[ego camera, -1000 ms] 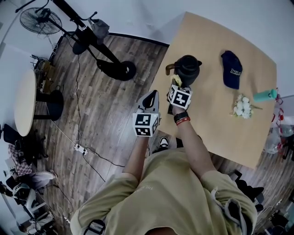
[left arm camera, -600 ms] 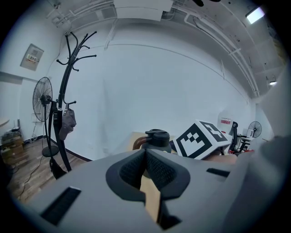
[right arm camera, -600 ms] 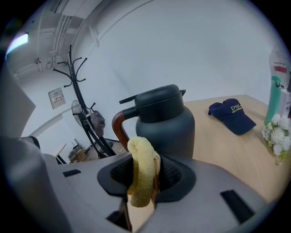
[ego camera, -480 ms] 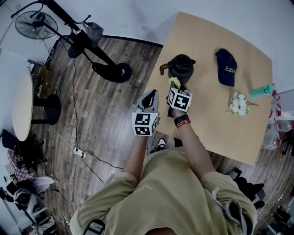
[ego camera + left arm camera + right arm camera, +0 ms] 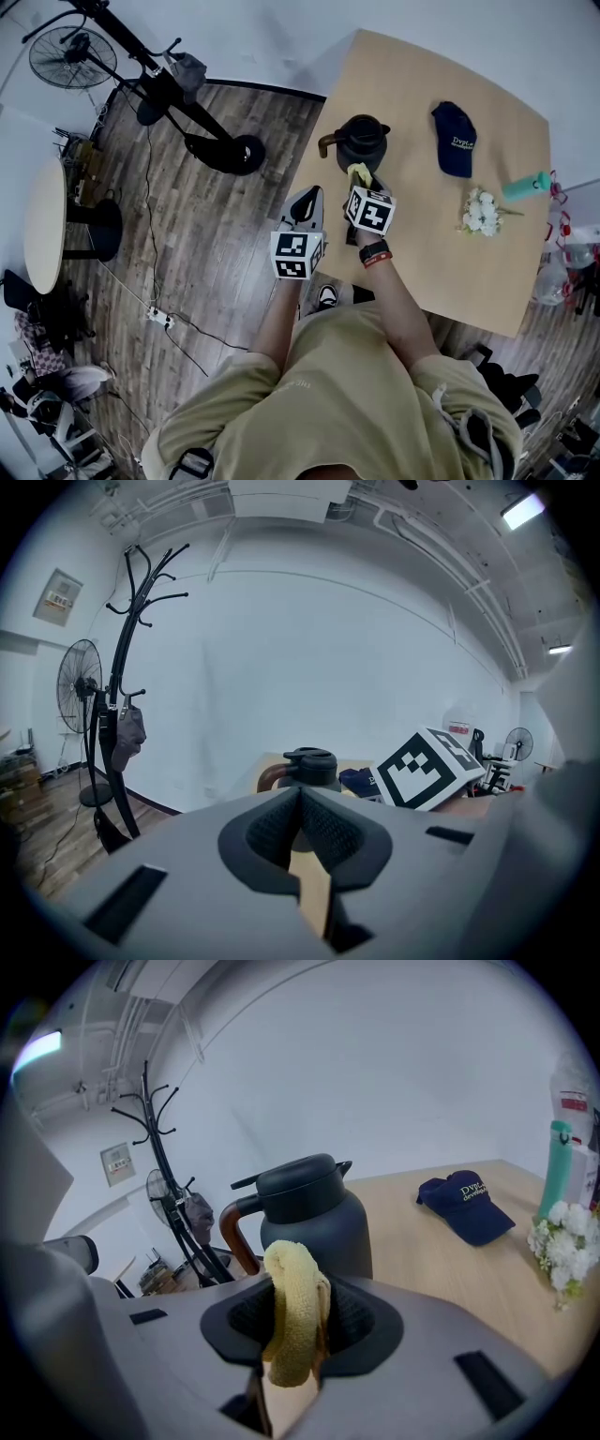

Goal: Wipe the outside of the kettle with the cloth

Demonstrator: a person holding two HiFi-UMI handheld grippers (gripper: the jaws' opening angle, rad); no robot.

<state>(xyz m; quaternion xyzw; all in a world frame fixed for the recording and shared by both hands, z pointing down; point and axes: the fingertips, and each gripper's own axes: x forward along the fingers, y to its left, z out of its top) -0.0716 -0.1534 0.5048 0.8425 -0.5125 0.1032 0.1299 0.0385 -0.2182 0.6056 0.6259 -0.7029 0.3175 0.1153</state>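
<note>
A dark grey kettle with a brown handle stands upright near the left edge of the wooden table. It also shows in the right gripper view as the kettle, just beyond the jaws. My right gripper is shut on a yellow cloth, a short way in front of the kettle and apart from it. The cloth sticks up between the jaws. My left gripper hangs off the table's left edge, shut with nothing in it. The kettle's lid peeks above its jaws.
A navy cap, a bunch of white flowers and a teal bottle lie on the table's right half. A coat stand, a fan and a round side table stand on the wooden floor to the left.
The right gripper with the cloth has drawn back from the kettle's side, leaving a small gap. The left gripper has stayed in place.
</note>
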